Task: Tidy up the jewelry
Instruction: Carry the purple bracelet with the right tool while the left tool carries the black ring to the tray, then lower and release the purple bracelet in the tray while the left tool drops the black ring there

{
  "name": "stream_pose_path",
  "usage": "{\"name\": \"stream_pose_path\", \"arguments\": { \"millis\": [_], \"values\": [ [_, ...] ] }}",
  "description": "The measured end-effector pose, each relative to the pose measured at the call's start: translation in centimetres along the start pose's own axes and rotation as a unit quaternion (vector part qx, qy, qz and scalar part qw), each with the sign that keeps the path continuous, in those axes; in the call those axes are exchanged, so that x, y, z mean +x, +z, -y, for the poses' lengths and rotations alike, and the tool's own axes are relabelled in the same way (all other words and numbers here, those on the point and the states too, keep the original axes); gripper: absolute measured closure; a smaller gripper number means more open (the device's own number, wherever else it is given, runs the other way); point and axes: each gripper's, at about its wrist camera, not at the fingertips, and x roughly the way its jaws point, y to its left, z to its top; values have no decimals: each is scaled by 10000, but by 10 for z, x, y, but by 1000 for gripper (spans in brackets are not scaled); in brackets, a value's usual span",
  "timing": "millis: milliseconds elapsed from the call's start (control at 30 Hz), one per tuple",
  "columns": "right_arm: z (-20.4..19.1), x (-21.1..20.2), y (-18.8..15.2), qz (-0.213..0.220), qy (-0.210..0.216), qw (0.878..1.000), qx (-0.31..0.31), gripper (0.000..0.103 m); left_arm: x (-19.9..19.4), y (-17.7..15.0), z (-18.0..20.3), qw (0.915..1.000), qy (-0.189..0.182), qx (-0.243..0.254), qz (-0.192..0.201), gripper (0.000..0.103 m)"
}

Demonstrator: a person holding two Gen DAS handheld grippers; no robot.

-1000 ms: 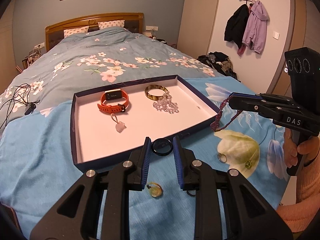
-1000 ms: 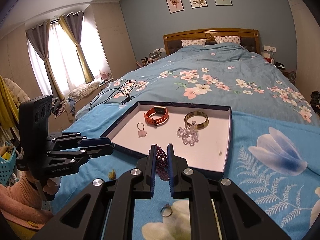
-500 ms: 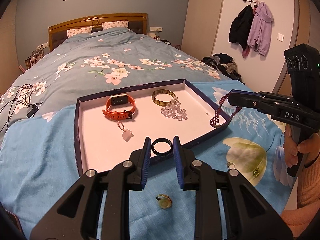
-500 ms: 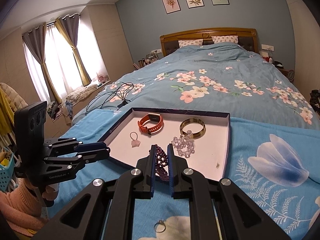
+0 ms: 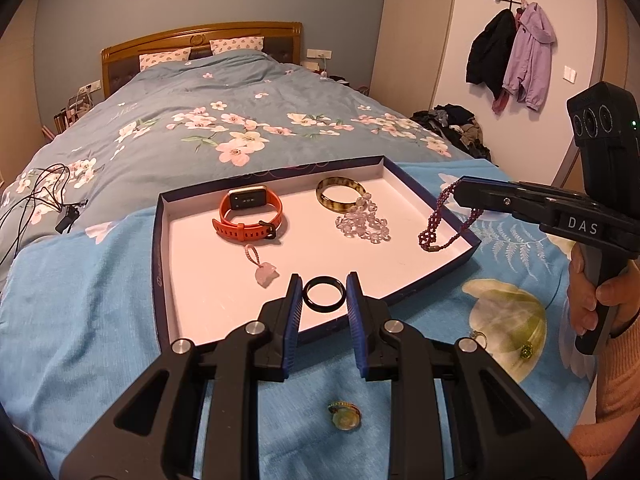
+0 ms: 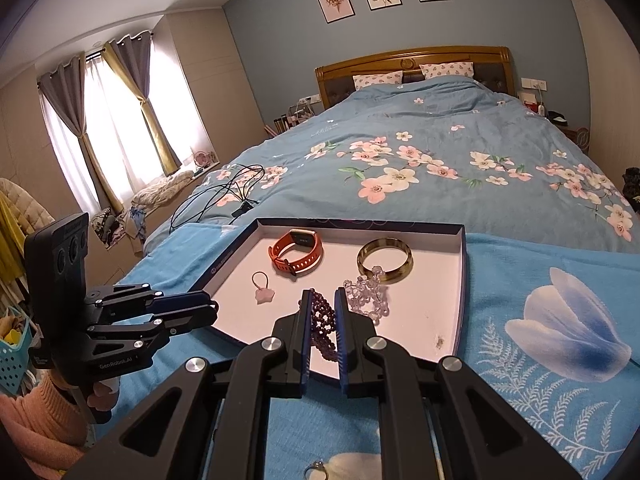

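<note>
A navy tray (image 5: pixel 157 248) with a white floor lies on the bed. In it are an orange watch (image 5: pixel 250 216), a tortoiseshell bangle (image 5: pixel 340 199), a clear bead bracelet (image 5: pixel 364 222) and a pink pendant (image 5: pixel 266 272). My left gripper (image 5: pixel 323 296) is shut on a black ring (image 5: pixel 323 286), held just above the tray's near edge. From the right, my right gripper (image 5: pixel 460 192) is shut on a purple bead bracelet (image 5: pixel 438 226) that dangles over the tray's right corner. The right wrist view shows those beads (image 6: pixel 322 320) pinched between its fingers (image 6: pixel 306 320).
Loose on the blue bedspread near me are a yellow-green ring (image 5: pixel 344 416), a small ring (image 5: pixel 478 336), a green bead (image 5: pixel 526 350) and a silver ring (image 6: pixel 316 470). Black cables (image 5: pixel 36 196) lie to the tray's left. A hand (image 5: pixel 592 300) grips the right handle.
Both grippers have moved forward towards the tray. The purple bracelet now hangs over the tray's right corner, and the black ring is over its near edge. Both grips are unchanged.
</note>
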Motion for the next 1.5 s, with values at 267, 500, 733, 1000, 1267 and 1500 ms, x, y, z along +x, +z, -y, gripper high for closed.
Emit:
{"name": "stream_pose_path", "arguments": {
  "millis": [267, 500, 733, 1000, 1267, 1500],
  "values": [
    [4, 10, 1, -65, -2, 10000, 66, 94, 7, 1, -3, 10000, 14, -35, -47, 80],
    [8, 19, 3, -134, 5, 9998, 126, 94, 13, 0, -4, 9999, 41, -52, -101, 80],
    [10, 27, 3, -191, 5, 9997, 174, 94, 20, 1, -8, 9998, 62, -95, -168, 80],
    [16, 32, 3, -259, 18, 9993, 266, 94, 28, 0, -14, 9995, 106, -176, -254, 80],
    [21, 38, 4, -321, 37, 9988, 362, 94, 37, 0, -17, 9990, 143, -217, -351, 80],
    [24, 43, 4, -388, 36, 9983, 429, 94, 45, 1, -21, 9985, 151, -266, -445, 80]
  ]
}}
